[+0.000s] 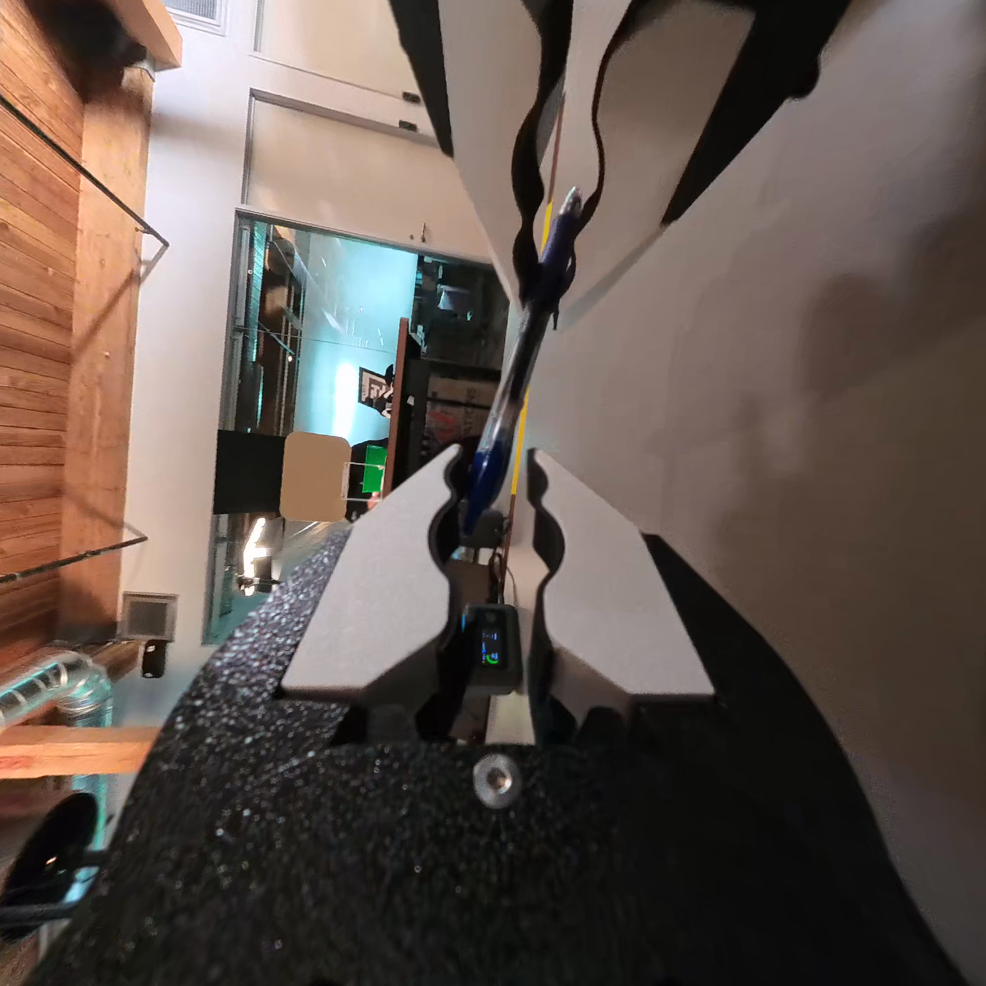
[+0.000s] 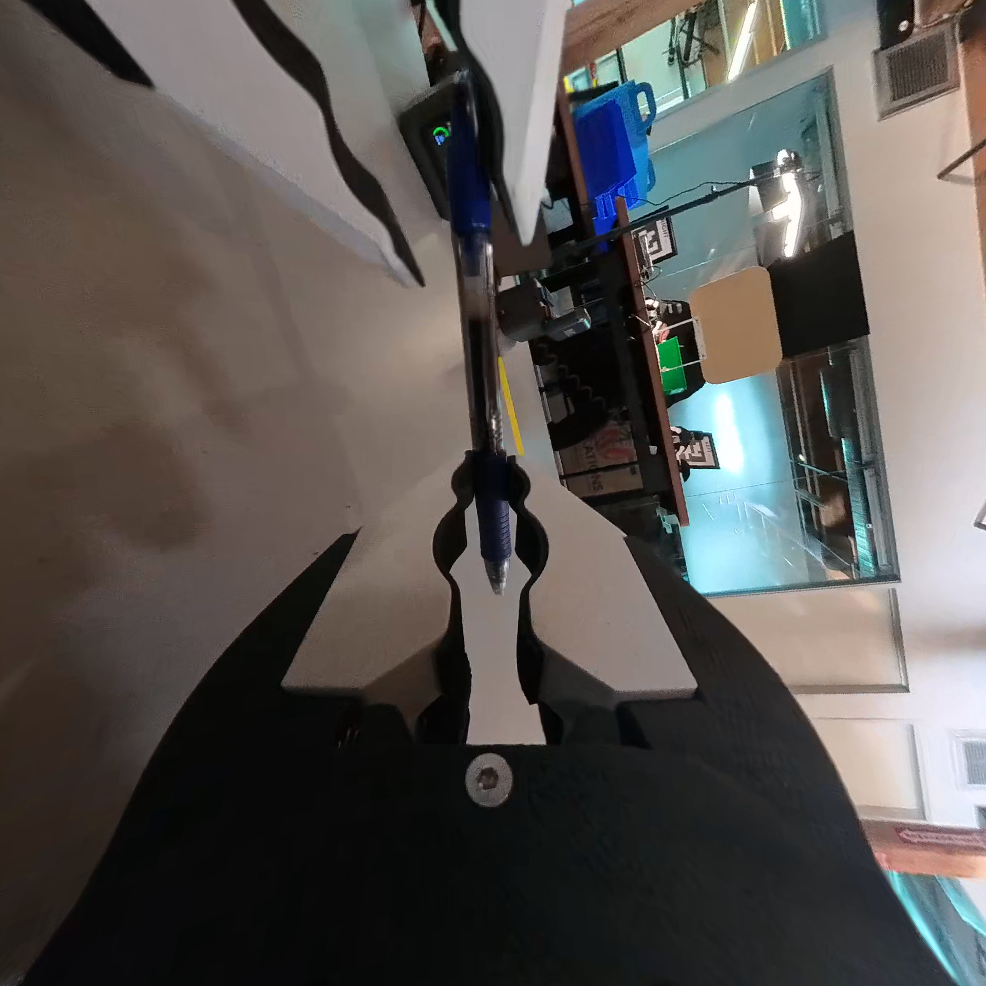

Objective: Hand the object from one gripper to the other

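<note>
A blue pen [image 2: 483, 341] with a clear barrel and ribbed rubber grip is being clamped at the grip by the right gripper [image 2: 490, 483], its wavy black fingertips [image 2: 463, 480] closed on it, metal tip toward 6 o'clock. At 12 o'clock, the pen's clip end is being straddled by the left gripper [image 1: 493, 469]. In the left wrist view, the left gripper's scalloped white fingers [image 1: 549, 512] are being held apart, the pen's blue end lying between them, contact uncertain.
</note>
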Motion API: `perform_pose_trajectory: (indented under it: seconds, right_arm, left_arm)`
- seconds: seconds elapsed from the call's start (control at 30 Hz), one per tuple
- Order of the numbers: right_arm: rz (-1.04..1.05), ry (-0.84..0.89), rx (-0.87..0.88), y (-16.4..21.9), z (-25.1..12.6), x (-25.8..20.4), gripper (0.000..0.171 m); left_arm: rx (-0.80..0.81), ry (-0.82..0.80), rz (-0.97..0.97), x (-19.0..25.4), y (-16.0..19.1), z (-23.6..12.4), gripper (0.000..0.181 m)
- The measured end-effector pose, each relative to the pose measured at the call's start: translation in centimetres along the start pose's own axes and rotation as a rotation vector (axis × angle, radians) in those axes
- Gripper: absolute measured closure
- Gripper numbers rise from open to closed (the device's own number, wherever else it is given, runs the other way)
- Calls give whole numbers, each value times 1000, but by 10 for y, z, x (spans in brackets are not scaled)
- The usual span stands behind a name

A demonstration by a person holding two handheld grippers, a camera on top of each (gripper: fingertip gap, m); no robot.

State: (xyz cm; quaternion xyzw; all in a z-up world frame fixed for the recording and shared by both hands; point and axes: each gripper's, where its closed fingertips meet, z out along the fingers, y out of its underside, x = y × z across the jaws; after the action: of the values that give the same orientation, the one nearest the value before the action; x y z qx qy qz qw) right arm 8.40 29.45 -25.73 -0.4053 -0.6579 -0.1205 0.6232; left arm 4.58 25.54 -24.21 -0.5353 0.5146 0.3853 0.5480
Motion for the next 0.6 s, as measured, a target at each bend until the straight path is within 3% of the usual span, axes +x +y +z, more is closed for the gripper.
perform_pose_trajectory:
  seconds: [0.1,0.17,0.23,0.33,0.47,0.6]
  right_arm:
    - [-10,-3,11,-2,1,-3,161]
    - [14,37,50,-7,-1,4,158]
    - [35,103,79,-11,-4,16,138]
    - [24,249,113,-16,-13,40,115]
    - [-88,383,189,-30,-26,52,114]
    - [-219,327,229,-42,-22,32,123]
  left_arm:
    - [-46,34,-6,4,7,2,170]
    - [-89,82,-115,8,15,6,172]
    - [-90,104,-296,4,20,8,172]
    - [-4,214,-718,1,18,7,172]
    - [138,547,-1196,11,-2,-2,173]
    - [162,770,-1316,27,-13,-12,173]
